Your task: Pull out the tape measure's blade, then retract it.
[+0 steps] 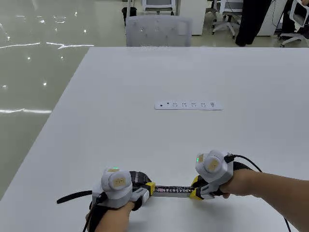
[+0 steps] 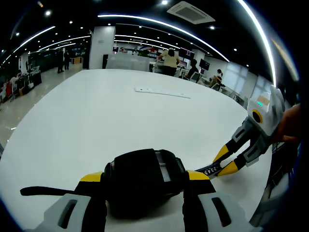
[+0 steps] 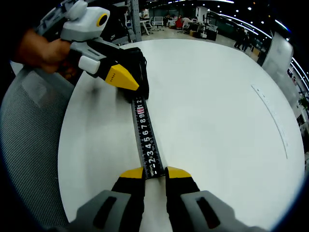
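In the left gripper view a black tape measure case (image 2: 145, 186) sits between yellow-tipped jaws, so my left gripper (image 2: 145, 176) is shut on it. The case (image 1: 138, 177) rests near the table's front edge in the head view, with the left gripper (image 1: 146, 189) around it. A short length of numbered blade (image 3: 146, 137) runs from the case (image 3: 139, 72) to my right gripper (image 3: 154, 172), which is shut on the blade's tip. The head view shows the blade (image 1: 173, 189) lying flat between the left gripper and the right gripper (image 1: 195, 190).
A white power strip (image 1: 188, 105) lies mid-table, well beyond the grippers. A black strap (image 1: 72, 196) trails left from the case. The white table (image 1: 145, 72) ends close on the left. A grey chair (image 1: 158, 30) stands at the far edge.
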Available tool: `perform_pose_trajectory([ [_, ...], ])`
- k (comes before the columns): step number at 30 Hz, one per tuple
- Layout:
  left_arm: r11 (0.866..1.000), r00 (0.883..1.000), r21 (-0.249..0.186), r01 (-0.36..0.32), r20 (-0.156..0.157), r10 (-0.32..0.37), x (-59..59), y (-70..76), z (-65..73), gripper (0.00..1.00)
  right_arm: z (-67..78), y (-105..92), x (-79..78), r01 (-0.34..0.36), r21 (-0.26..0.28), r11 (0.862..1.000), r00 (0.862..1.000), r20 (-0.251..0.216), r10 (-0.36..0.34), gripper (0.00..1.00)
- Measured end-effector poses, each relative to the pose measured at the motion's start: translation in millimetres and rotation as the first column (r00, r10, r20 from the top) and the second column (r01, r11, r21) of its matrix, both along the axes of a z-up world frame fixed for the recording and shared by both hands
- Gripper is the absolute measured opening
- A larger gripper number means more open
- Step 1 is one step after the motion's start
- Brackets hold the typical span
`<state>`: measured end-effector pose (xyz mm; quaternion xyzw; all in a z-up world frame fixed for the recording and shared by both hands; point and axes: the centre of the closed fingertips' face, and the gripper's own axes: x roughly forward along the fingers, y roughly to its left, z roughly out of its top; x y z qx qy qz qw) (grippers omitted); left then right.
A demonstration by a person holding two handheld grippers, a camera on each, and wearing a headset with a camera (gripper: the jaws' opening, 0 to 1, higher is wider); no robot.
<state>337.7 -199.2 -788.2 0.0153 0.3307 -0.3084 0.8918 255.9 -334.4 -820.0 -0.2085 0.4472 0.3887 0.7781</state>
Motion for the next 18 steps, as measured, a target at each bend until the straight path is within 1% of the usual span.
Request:
perform_pose_trajectory([
  [3,1.000,1.000,0.001,-0.001,-0.001,0.001,-0.1,0.2,0.0,0.61,0.2,2.0,1.5,0.013,0.014,1.000,1.000,-0.003,-0.013,0.14],
  [6,1.000,1.000,0.001,0.000,-0.002,0.000,-0.1,0.2,-0.2,0.61,0.3,3.4,2.5,0.013,0.022,1.000,1.000,0.002,-0.013,0.14],
  [13,1.000,1.000,0.001,0.001,-0.003,-0.001,-0.4,-0.1,-0.6,0.61,-0.7,7.3,4.6,0.011,0.023,1.000,1.000,0.006,-0.011,0.14],
  [18,1.000,1.000,0.001,0.000,-0.003,0.000,-0.8,-0.2,-0.6,0.61,-0.6,11.2,5.4,-0.004,0.016,1.000,1.000,0.012,0.004,0.14],
])
